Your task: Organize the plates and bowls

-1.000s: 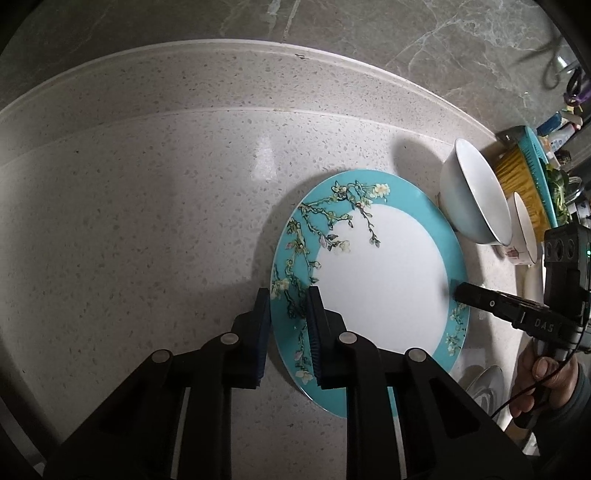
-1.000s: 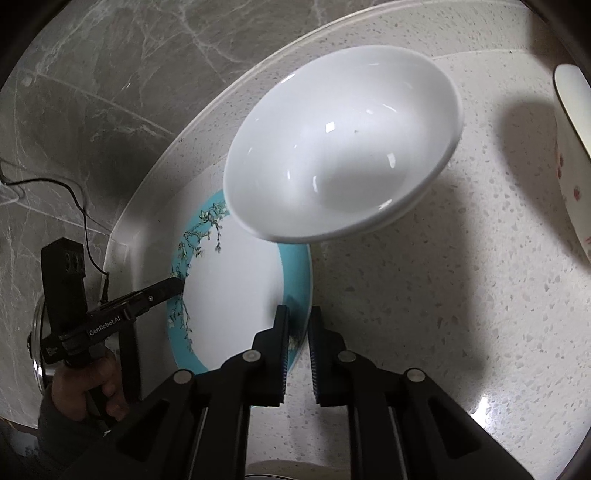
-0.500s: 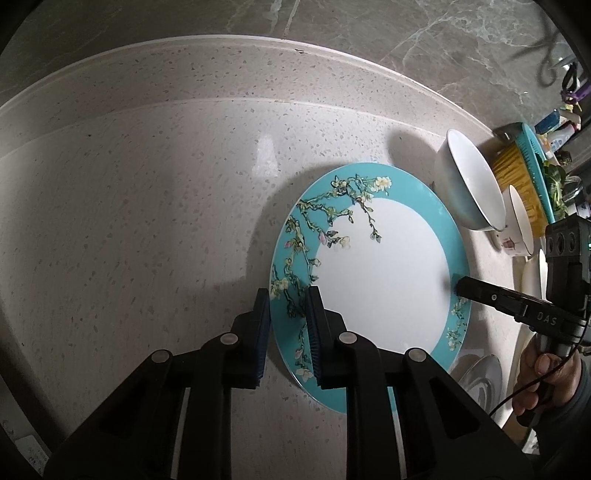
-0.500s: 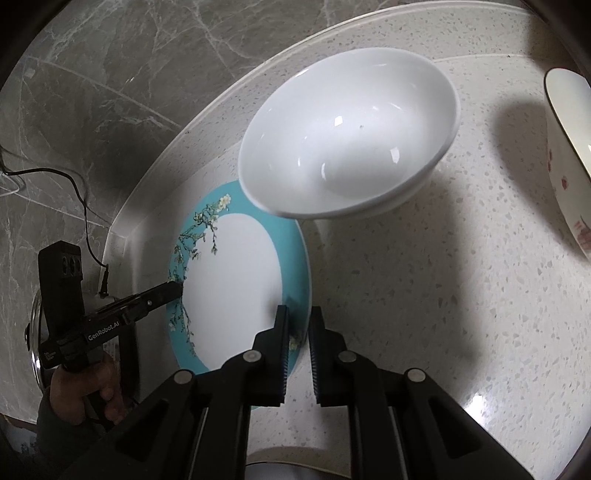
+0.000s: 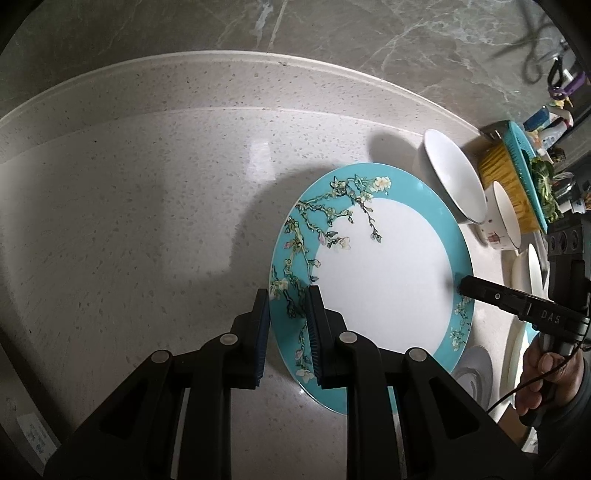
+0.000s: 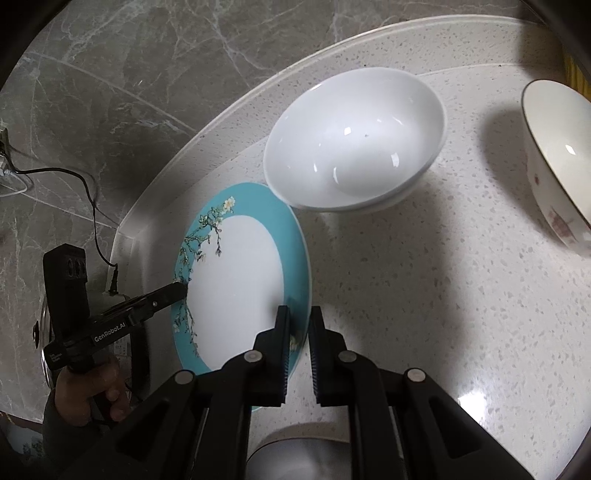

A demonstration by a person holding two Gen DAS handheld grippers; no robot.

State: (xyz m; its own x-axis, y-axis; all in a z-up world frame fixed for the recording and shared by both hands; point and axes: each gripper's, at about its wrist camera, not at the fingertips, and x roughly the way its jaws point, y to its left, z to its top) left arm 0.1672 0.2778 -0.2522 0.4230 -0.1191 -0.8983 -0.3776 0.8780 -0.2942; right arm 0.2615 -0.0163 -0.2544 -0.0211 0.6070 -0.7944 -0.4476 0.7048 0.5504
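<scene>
A teal-rimmed plate with a blossom-branch pattern is held by both grippers over the speckled counter. My left gripper is shut on its left rim. My right gripper is shut on the opposite rim; the plate also shows in the right wrist view. A white bowl sits beyond the plate, near the raised counter edge; it also shows in the left wrist view. A patterned bowl stands to its right.
A yellow and teal basket with greens stands at the far right. More white dishes lie behind the right gripper. A grey marble wall backs the counter. A metal lid lies at the left.
The plate has come toward me and away from the white bowl, which no longer overlaps it as much. Both grippers keep their hold on the rims.
</scene>
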